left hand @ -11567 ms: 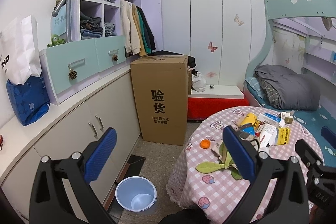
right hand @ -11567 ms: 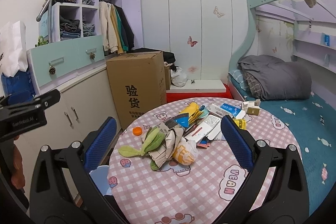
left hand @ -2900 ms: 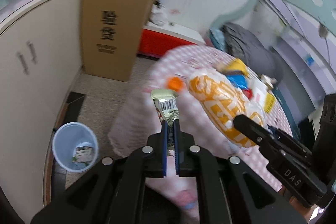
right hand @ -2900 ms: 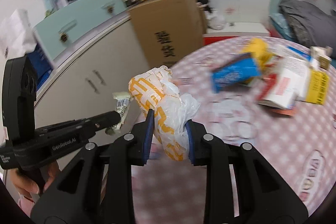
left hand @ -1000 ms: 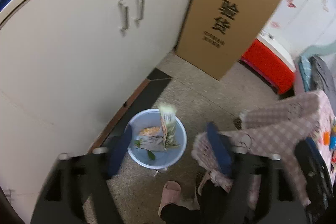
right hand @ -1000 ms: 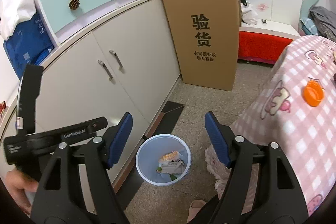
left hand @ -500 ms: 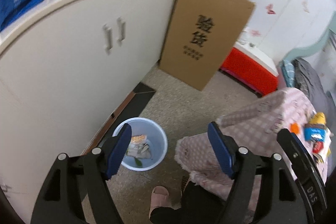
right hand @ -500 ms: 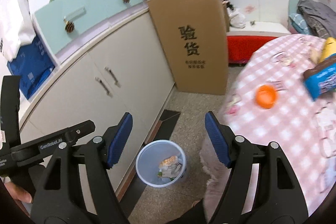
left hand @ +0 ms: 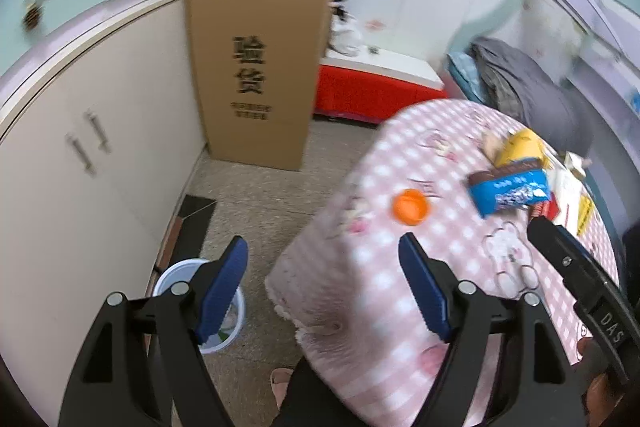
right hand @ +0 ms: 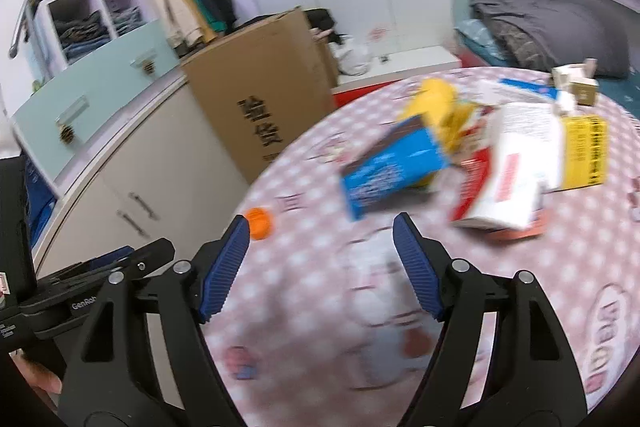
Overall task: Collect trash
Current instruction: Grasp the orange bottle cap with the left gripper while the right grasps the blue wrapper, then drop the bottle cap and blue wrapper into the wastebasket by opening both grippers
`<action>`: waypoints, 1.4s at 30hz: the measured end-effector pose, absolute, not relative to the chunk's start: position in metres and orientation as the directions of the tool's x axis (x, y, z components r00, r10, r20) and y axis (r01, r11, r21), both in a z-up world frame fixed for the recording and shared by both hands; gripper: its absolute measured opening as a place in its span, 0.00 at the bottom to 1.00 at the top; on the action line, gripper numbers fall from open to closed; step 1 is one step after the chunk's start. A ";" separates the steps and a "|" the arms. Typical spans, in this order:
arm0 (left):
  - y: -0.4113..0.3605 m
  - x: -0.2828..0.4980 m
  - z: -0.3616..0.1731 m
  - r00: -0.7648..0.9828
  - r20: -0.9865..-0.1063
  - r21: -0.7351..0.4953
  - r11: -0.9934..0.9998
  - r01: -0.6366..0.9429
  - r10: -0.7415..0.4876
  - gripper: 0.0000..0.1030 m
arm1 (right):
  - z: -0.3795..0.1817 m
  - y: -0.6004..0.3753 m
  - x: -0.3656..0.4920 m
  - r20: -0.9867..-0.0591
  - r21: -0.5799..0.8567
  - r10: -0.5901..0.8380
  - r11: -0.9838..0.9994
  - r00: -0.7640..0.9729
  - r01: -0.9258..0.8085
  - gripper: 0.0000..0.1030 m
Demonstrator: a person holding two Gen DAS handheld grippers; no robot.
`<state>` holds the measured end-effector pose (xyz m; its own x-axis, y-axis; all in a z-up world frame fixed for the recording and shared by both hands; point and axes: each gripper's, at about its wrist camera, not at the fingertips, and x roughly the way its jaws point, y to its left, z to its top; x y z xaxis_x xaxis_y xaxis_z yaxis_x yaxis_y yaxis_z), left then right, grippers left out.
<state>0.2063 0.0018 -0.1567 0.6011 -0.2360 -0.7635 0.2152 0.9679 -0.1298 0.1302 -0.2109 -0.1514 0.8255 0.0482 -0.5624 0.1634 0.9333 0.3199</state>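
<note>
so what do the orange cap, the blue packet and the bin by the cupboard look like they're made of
Orange cap: looks like moulded plastic, with an even, solid colour and a raised rim.
Blue packet: probably glossy plastic film, with a shiny foil-like patch in its print.
Bin: seems to be thin, pale blue plastic with a smooth, slightly translucent wall.

Since a second ago both views have swung off the pale blue plastic bin point(left hand: 236, 311), now low beside the left gripper point(left hand: 322, 291), onto the pink checked round table point(right hand: 320, 291). The orange cap point(right hand: 259, 223) sits by the right gripper point(right hand: 320, 267) (both jaws opening, empty).
</note>
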 end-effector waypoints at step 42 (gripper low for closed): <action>0.001 0.233 -0.157 0.616 -0.728 -0.161 0.949 0.272 -0.300 0.28 | -0.166 -0.203 0.164 -0.532 0.553 0.257 0.827 0.807 0.101 0.14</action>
